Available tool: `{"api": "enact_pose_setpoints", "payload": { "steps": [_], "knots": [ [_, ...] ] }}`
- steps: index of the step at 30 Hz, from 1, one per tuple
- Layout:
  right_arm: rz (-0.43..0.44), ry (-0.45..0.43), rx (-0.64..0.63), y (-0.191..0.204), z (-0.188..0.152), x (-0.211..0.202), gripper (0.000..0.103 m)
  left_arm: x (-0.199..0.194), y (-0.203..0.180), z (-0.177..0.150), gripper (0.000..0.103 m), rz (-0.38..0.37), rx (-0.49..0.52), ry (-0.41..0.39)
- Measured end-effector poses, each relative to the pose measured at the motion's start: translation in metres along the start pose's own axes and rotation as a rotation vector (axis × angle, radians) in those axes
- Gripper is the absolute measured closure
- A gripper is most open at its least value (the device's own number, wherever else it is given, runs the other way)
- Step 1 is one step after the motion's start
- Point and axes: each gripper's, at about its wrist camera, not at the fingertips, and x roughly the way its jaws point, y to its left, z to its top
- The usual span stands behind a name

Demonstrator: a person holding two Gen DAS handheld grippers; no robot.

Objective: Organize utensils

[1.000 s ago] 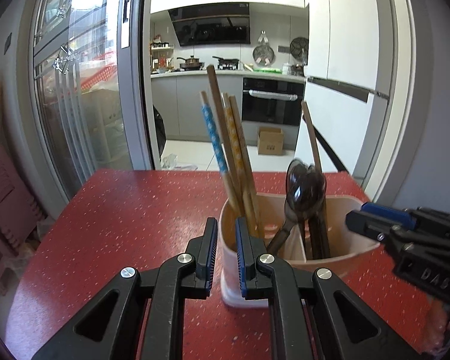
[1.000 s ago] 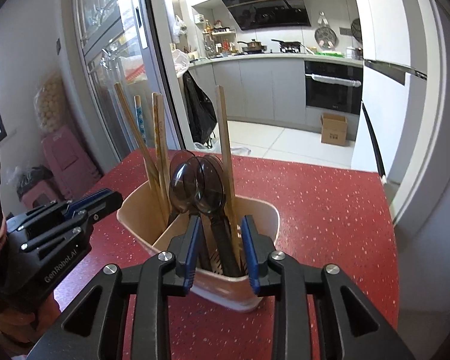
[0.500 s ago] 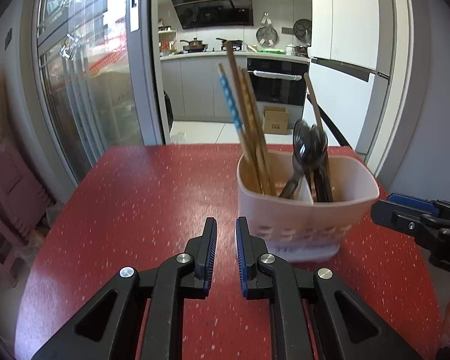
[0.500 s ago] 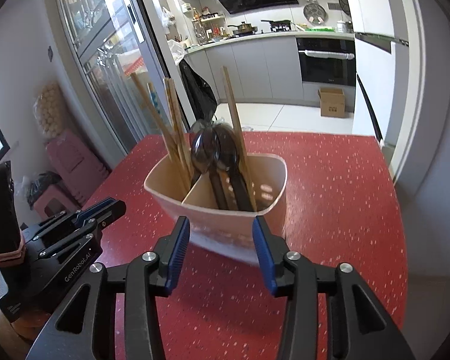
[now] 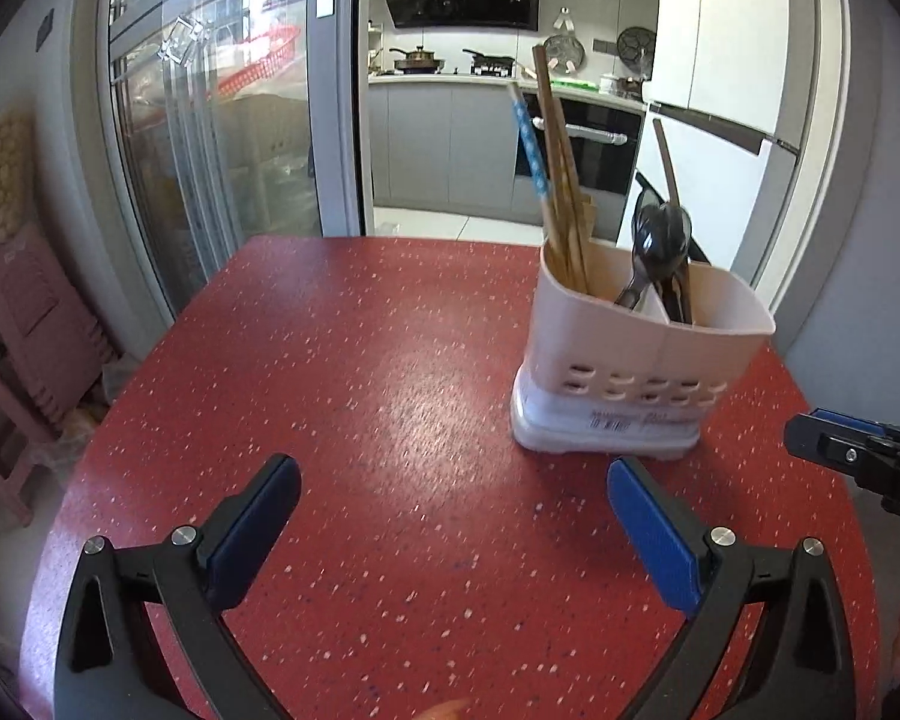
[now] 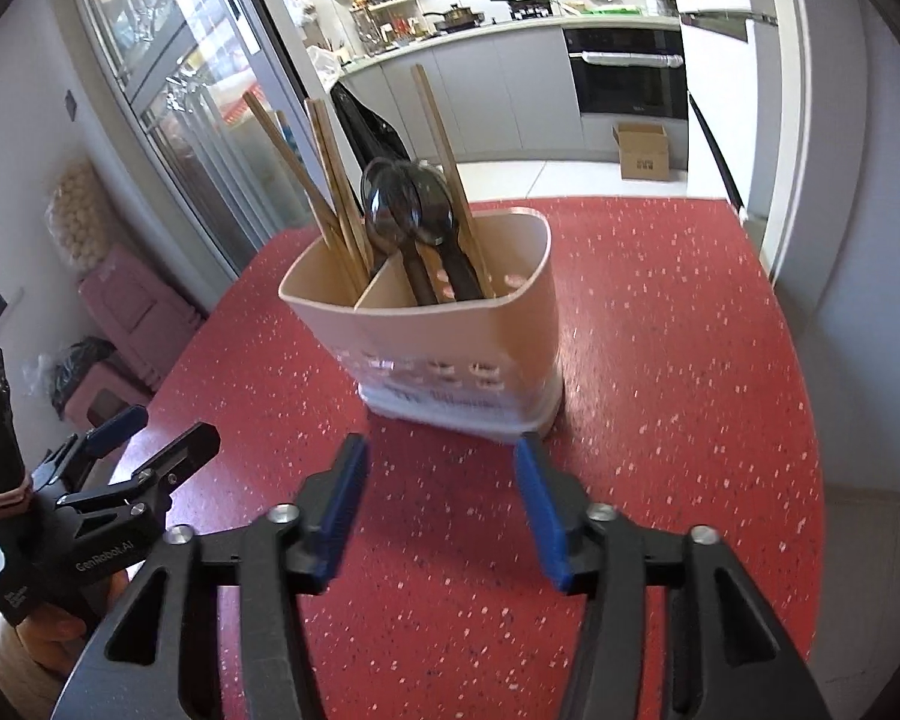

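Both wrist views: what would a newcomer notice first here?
First, the pink caddy standing on the red speckled table, chopsticks in one compartment and dark spoons in the other. Next, both blue-padded claws, left and right, opening with nothing between them.

The left gripper (image 5: pixel 453 507) and right gripper (image 6: pixel 439 495), earlier closed down near the utensil holder (image 5: pixel 639 360), are now drawn back from it, jaws opening with only the red table (image 5: pixel 390 360) between them; the holder appears set down, though blurred.
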Motion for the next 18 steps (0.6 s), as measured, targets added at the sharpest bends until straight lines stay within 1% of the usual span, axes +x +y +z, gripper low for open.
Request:
{"api": "enact_pose_setpoints", "payload": {
  "steps": [1, 2, 5, 6, 8, 11, 16, 18],
  "knots": [
    [-0.002, 0.005, 0.006, 0.0, -0.002, 0.001, 0.013, 0.0, 0.001, -0.001, 0.0, 0.0, 0.001, 0.01],
    [-0.003, 0.006, 0.011, 0.001, -0.004, 0.001, 0.009, 0.0, 0.001, -0.004, 0.0, -0.005, 0.0, 0.018],
    [-0.02, 0.019, 0.02, 0.003, -0.01, 0.003, 0.007, -0.002, 0.003, -0.009, 0.0, -0.013, -0.002, 0.025],
    [-0.025, 0.023, 0.023, 0.003, -0.012, 0.003, 0.0, -0.003, 0.003, -0.011, 0.0, -0.019, -0.001, 0.031],
    [-0.031, 0.024, 0.028, 0.005, -0.015, 0.002, 0.0, -0.004, 0.002, -0.013, 0.0, -0.026, 0.0, 0.038],
    [-0.067, 0.004, 0.014, 0.008, -0.021, -0.003, 0.0, -0.007, 0.0, -0.018, 0.0, -0.04, 0.0, 0.044],
    [-0.121, -0.011, -0.004, 0.011, -0.028, -0.009, 0.0, -0.014, -0.003, -0.025, 0.0, 0.0, 0.033, 0.027],
    [-0.134, -0.011, -0.002, 0.009, -0.032, -0.011, 0.0, -0.018, -0.002, -0.029, 0.0, 0.007, 0.031, 0.02]
  ]
}}
